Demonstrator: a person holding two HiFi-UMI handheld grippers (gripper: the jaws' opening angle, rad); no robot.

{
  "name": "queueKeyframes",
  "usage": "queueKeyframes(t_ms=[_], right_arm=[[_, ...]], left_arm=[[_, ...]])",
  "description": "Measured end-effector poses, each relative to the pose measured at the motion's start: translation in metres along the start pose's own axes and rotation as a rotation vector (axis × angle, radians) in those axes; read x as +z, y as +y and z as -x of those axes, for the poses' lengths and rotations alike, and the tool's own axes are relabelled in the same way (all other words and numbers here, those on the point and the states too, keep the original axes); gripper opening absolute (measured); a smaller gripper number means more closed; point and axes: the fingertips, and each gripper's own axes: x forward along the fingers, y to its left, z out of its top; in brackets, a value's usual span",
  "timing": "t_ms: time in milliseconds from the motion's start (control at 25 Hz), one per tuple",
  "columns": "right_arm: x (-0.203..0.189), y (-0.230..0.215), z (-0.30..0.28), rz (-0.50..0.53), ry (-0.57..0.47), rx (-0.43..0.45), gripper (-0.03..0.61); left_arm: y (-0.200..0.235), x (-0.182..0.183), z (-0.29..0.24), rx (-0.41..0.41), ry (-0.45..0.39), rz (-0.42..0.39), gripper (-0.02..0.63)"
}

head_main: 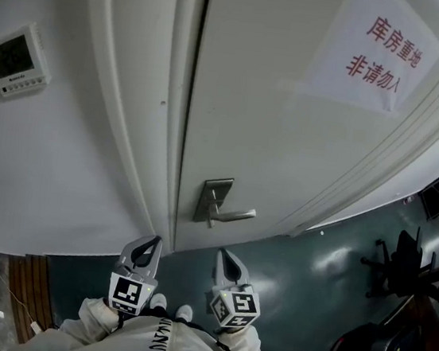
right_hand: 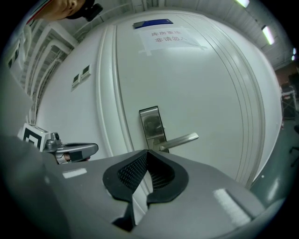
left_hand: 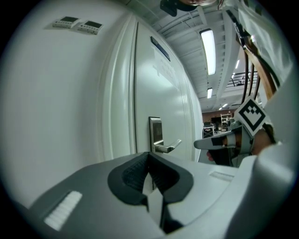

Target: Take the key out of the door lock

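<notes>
A steel lock plate (head_main: pixel 215 197) with a lever handle (head_main: pixel 236 213) sits on the white door (head_main: pixel 278 98). It also shows as the lock plate (left_hand: pixel 155 133) in the left gripper view and the lock plate (right_hand: pixel 152 123) in the right gripper view. I cannot make out a key; the part below the lever is hidden behind the jaws in both gripper views. My left gripper (head_main: pixel 151 242) and right gripper (head_main: pixel 222 254) hang side by side below the lock, a short way off the door, both shut and empty. The left gripper (left_hand: pixel 149 154) and right gripper (right_hand: pixel 147 151) point at the plate.
A paper notice (head_main: pixel 380 51) with red characters is taped high on the door. Wall control panels (head_main: pixel 14 59) sit left of the door frame (head_main: pixel 142 120). An office chair (head_main: pixel 401 259) and dark furniture stand on the green floor (head_main: pixel 309 287) to the right.
</notes>
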Motion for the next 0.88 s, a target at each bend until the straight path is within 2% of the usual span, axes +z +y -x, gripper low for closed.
queueKeyframes(t_ms=[320, 480, 560, 680, 720, 880], right_arm=[[-0.034, -0.019, -0.025, -0.452, 0.012, 0.083, 0.003], [-0.051, -0.027, -0.039, -0.706, 0.001, 0.137, 0.045], [-0.055, -0.029, -0.046, -0.849, -0.018, 0.191, 0.071], [-0.064, -0.037, -0.053, -1.096, -0.062, 0.271, 0.144], [-0.065, -0.039, -0.054, -1.151, -0.082, 0.294, 0.175], [-0.070, -0.051, -0.065, -1.260, -0.132, 0.303, 0.183]], left_arm=[[0.003, 0.001, 0.004, 0.015, 0.017, -0.017, -0.002], [0.006, 0.000, 0.008, 0.024, 0.027, -0.032, -0.002], [0.009, -0.001, 0.010, 0.033, 0.033, -0.035, -0.002], [0.010, -0.001, 0.012, 0.041, 0.035, -0.033, -0.002], [0.010, -0.001, 0.012, 0.041, 0.033, -0.031, -0.002], [0.009, -0.004, 0.014, 0.040, 0.041, -0.031, -0.002]])
